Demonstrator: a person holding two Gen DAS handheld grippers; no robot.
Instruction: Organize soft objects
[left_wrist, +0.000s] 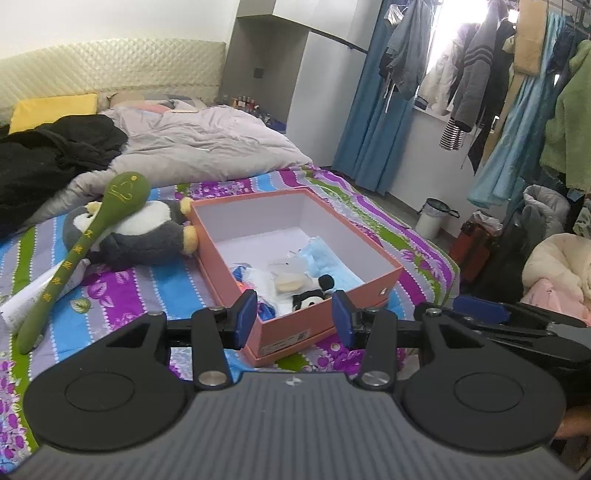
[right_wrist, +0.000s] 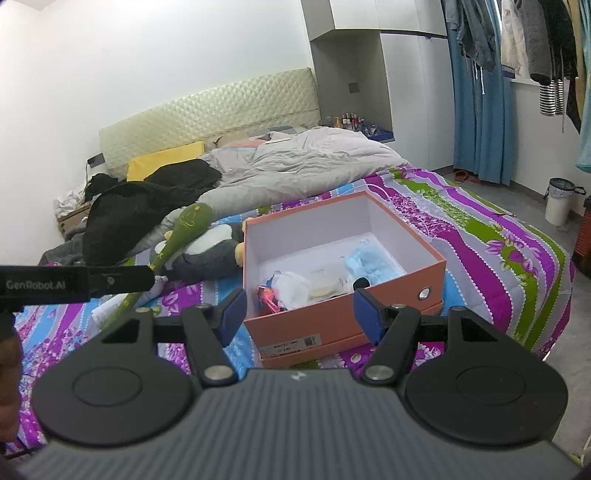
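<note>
Two claws hung spread and empty above the near edge of the bed (left_wrist: 122, 291): the left claw (left_wrist: 293, 319) and the right claw (right_wrist: 298, 314), each facing the open orange shoebox (left_wrist: 325, 317). Inside it lay a small panda plush (left_wrist: 312, 297), half hidden by the near wall, blue face masks (left_wrist: 319, 254) and pale items too jumbled to identify. Left of the box, touching it, a penguin plush (left_wrist: 147, 230) lay under a green soft spoon (left_wrist: 74, 258), its face partly covered.
</note>
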